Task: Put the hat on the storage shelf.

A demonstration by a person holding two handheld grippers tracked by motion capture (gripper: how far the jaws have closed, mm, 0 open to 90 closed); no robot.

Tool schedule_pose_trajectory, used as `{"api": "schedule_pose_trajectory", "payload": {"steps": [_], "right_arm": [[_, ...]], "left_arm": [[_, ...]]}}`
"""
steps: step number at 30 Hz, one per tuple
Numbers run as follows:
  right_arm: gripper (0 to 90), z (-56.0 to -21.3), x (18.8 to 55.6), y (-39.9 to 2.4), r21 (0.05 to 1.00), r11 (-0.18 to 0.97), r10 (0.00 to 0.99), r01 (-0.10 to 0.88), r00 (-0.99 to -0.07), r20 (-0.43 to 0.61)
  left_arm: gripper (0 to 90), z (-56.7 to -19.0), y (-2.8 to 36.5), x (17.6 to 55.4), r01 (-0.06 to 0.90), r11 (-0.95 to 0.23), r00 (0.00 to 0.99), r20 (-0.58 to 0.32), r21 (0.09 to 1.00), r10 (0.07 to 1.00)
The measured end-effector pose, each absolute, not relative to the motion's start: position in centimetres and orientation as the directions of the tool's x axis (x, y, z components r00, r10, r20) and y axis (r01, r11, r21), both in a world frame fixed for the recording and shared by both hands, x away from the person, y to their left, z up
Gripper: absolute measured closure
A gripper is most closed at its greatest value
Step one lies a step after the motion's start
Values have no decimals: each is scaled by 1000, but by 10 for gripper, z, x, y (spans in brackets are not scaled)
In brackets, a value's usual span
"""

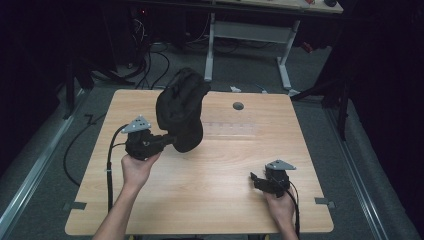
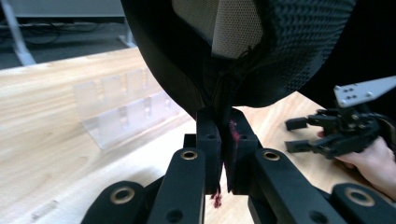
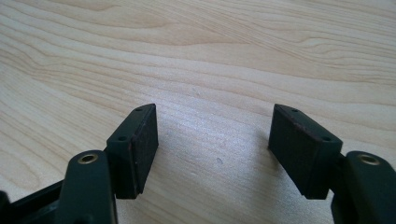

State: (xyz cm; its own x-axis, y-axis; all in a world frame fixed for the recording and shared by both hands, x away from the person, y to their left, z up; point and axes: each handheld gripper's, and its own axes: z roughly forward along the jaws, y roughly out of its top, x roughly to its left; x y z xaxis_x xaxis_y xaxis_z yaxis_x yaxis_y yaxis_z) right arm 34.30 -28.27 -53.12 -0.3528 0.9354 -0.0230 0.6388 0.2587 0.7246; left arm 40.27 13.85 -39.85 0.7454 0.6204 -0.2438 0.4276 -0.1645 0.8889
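Pale wooden table [image 1: 210,195] under a fixed camera, dark room all round, desk legs and cables on the floor behind. Black cap [image 1: 181,107] lifted clear of the tabletop, hanging above the left-centre of the table, pale mesh lining visible inside in the left gripper view. Pinched at its lower edge by the left gripper [image 1: 170,140], jaws clamped tight on the fabric, held out level from the left hand [image 1: 137,167]. Just behind the cap, lying on the wood, a clear plastic rack [image 2: 123,109], possibly a holder with slots, hard to make out. Well apart, near the front right edge, the right gripper [image 1: 256,181] resting low over bare wood, jaws spread wide with nothing between them.
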Motion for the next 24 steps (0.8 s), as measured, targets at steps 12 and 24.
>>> {"api": "schedule_pose_trajectory", "payload": {"steps": [12,24], "right_arm": [[328,-531,343,-283,724,258,935,640,-353,-22],[328,-531,343,-283,724,261,935,638,-353,-25]], "left_arm": [[859,-393,137,425,409,-184,708,-183,894,682],[859,-392,131,447,397,-186,675,-149,899,722]]}}
